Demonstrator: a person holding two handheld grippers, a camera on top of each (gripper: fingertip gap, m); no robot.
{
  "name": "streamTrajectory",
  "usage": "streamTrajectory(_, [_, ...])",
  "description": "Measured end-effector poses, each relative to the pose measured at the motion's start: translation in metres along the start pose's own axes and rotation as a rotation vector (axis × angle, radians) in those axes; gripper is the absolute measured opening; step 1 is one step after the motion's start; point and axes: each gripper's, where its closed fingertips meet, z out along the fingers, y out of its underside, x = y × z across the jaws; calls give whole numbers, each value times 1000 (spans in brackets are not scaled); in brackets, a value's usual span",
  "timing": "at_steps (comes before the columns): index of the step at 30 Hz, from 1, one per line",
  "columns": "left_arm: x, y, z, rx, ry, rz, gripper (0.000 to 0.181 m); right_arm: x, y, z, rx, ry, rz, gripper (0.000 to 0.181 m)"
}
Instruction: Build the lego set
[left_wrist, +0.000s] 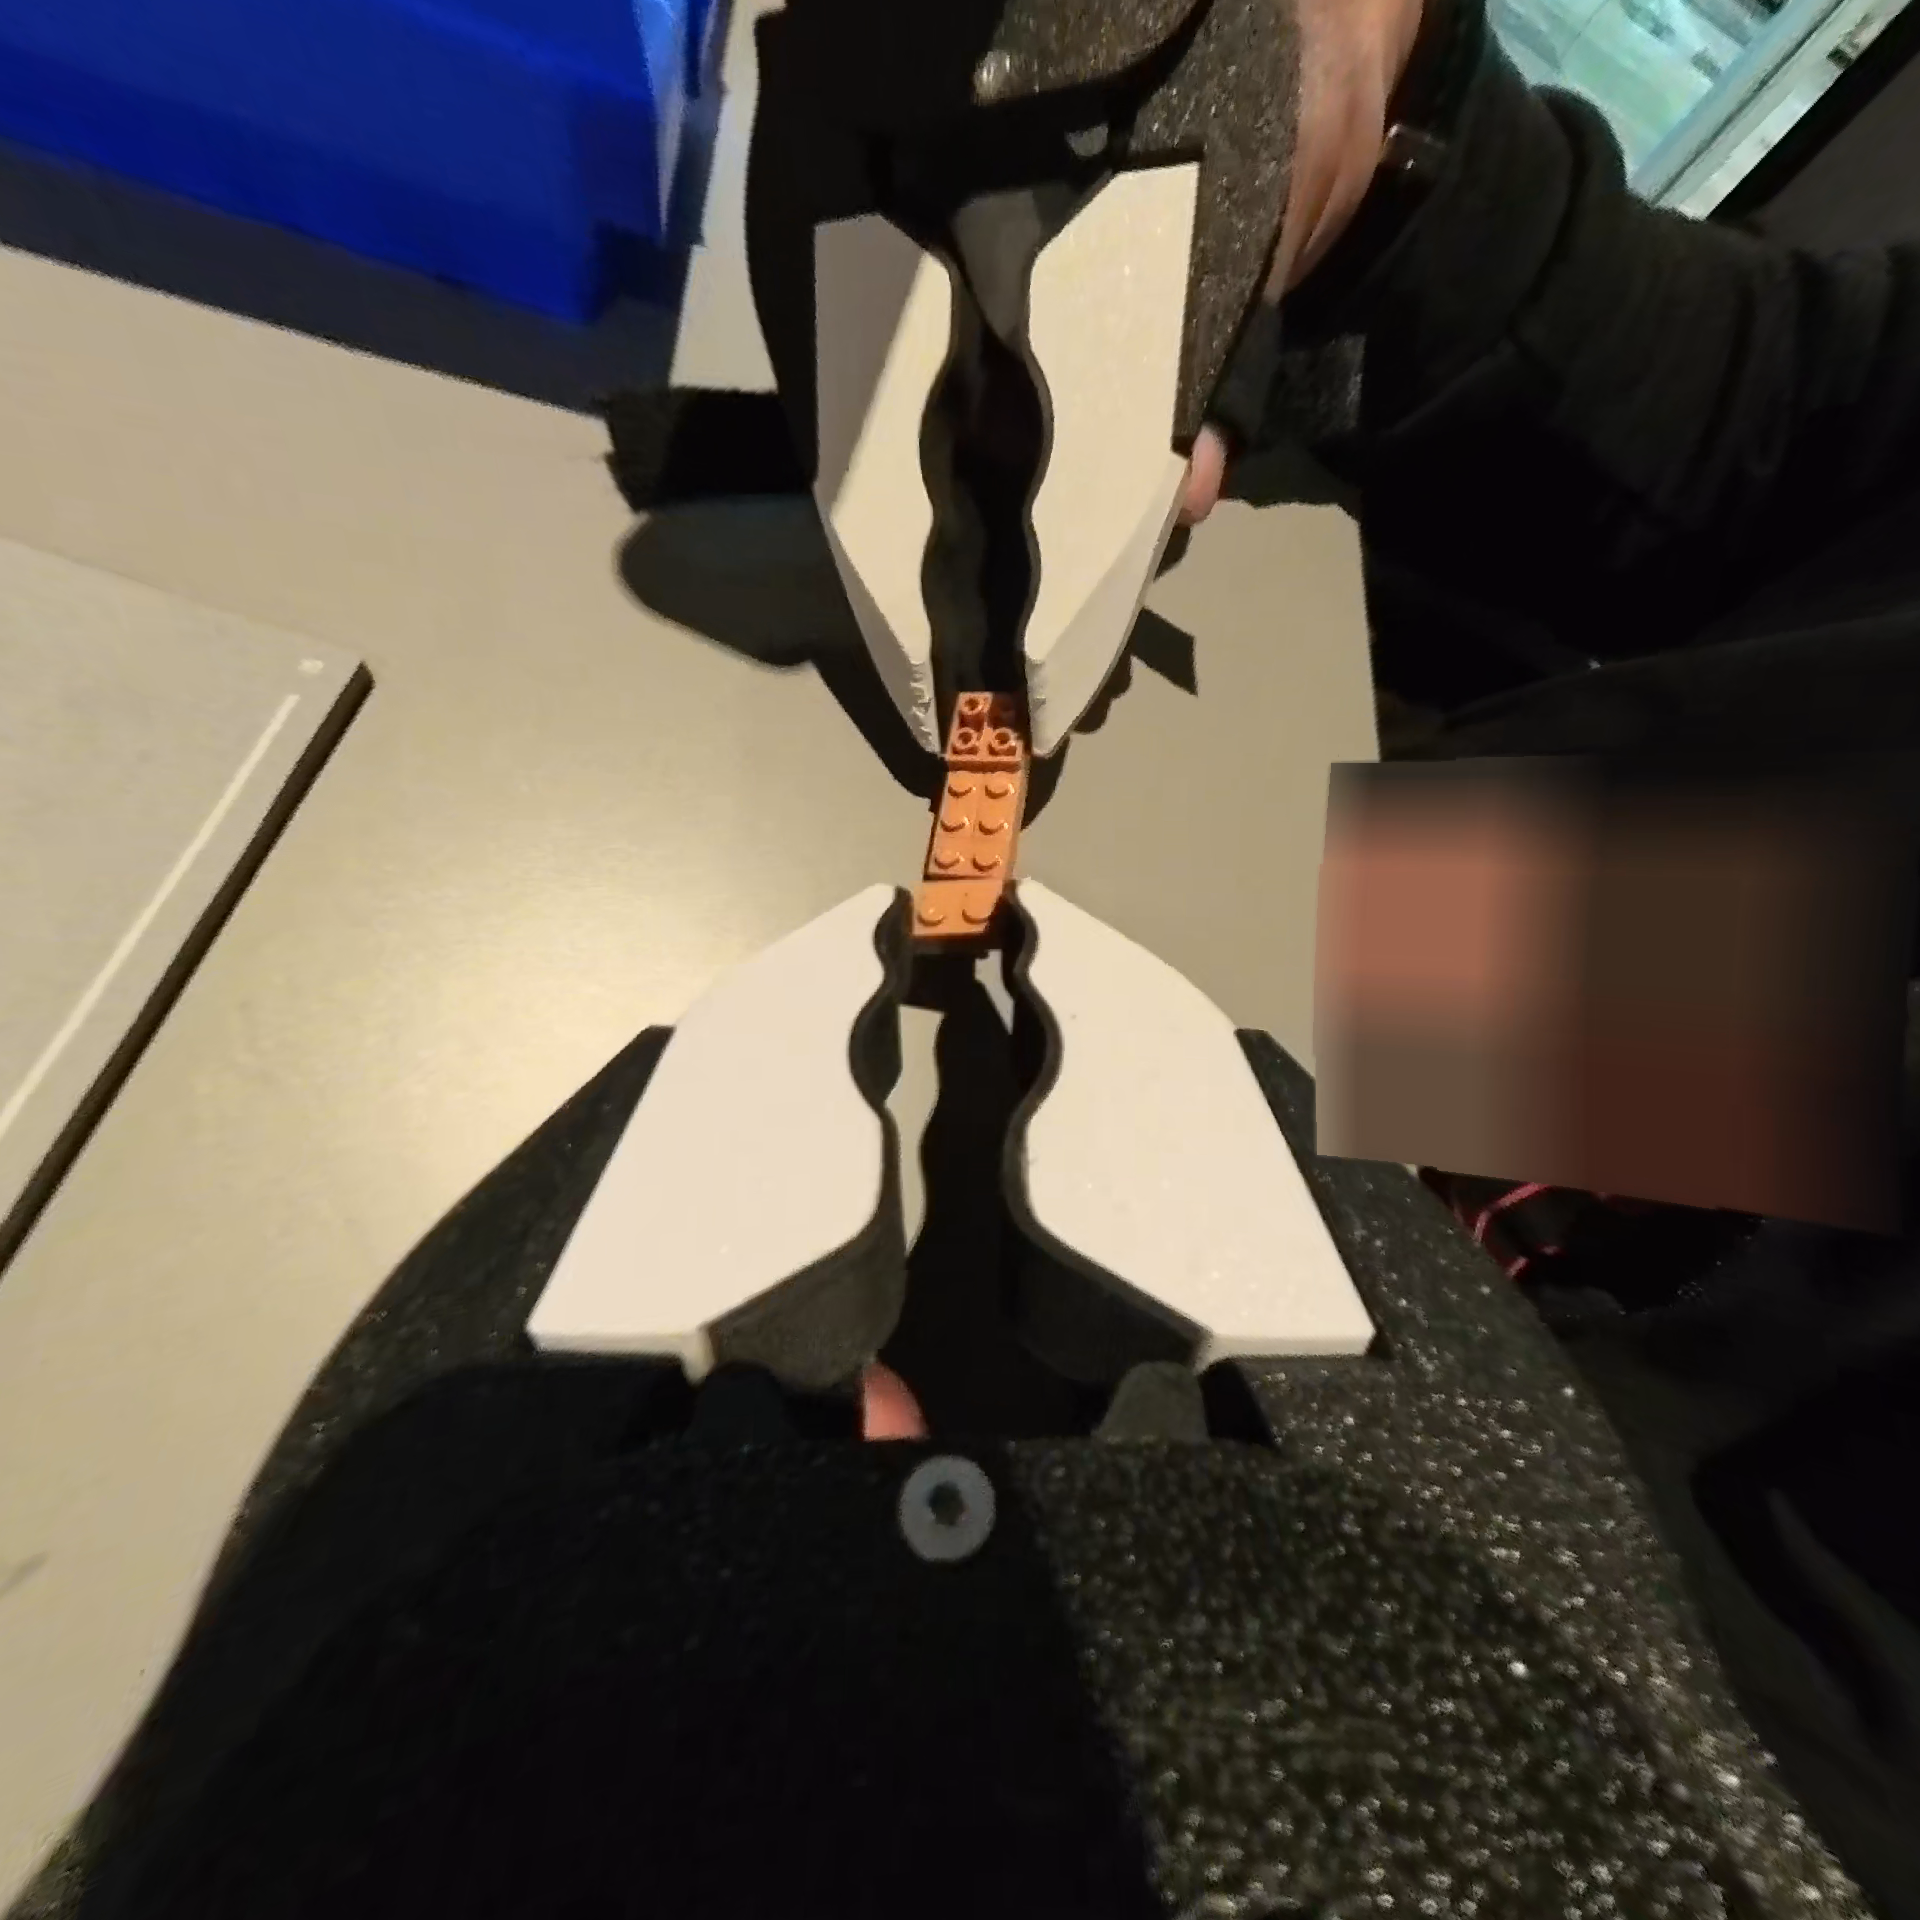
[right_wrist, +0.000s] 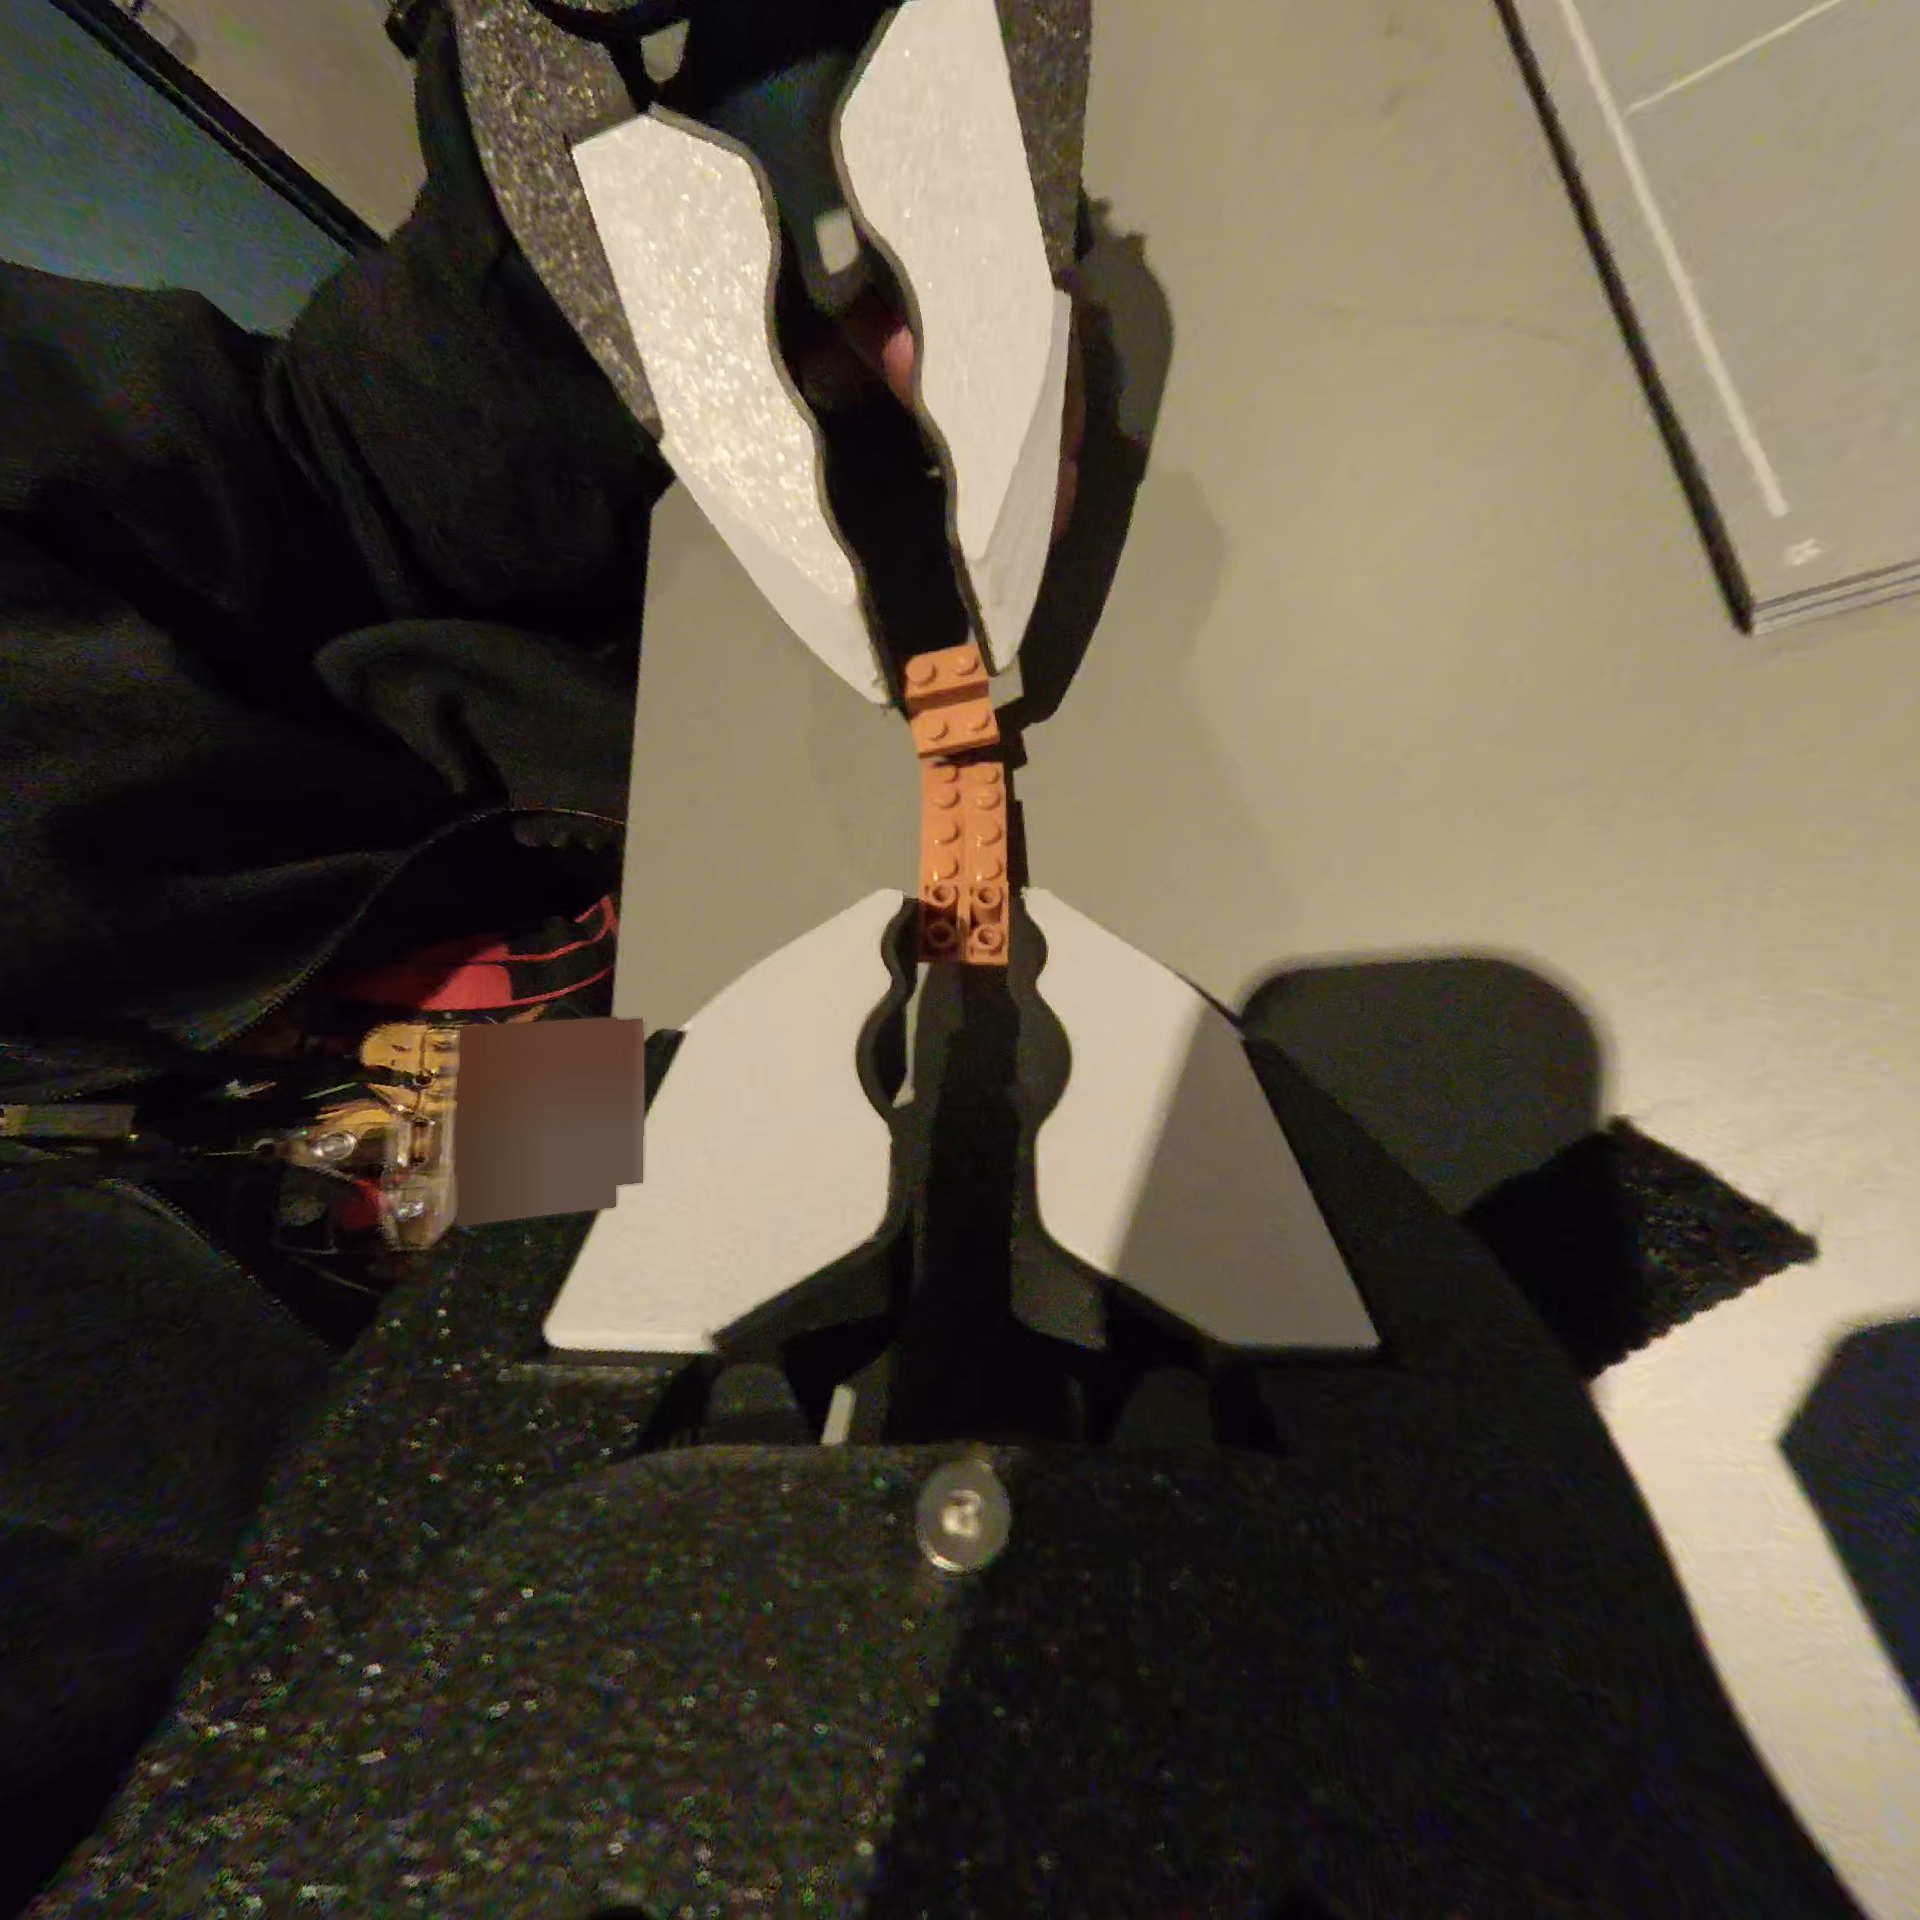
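Observation:
A small orange lego assembly (left_wrist: 975, 821) hangs in the air between my two grippers, above the grey table. My left gripper (left_wrist: 961, 920) is shut on its near end, a stepped orange piece. My right gripper (left_wrist: 982, 727) faces it from the far side and is shut on the other end, where the studs are hollow. In the right wrist view the same assembly (right_wrist: 961, 821) runs from my right gripper (right_wrist: 964, 930) up to the left gripper (right_wrist: 940, 675). Both grippers have white fingers with black pads.
A blue bin (left_wrist: 343, 135) stands at the far left of the table. A grey mat with a white line (left_wrist: 156, 894) lies at the left; it also shows in the right wrist view (right_wrist: 1745, 312). A person in dark sleeves (left_wrist: 1621, 395) holds the grippers. One gripper's finger ends stand about 4 centimetres off the other's.

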Motion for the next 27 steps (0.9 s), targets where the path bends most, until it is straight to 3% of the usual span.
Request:
streamTrajectory(5, [13,-3,-1,61,-25,-5,15,-8,6,2,-1,18,7,16])
streamTrajectory(13, [15,4,6,1,-90,56,16,-7,13,6,-34,210,-242,16])
streamTrajectory(17, [11,0,3,24,-147,119,15,8,17,3,-96,388,-411,16])
streamTrajectory(24, [-2,1,5,-13,-298,300,15,5,13,0,-48,403,-489,16])
streamTrajectory(27, [3,0,6,-12,-321,427,15,4,10,-2,-17,387,-474,27])
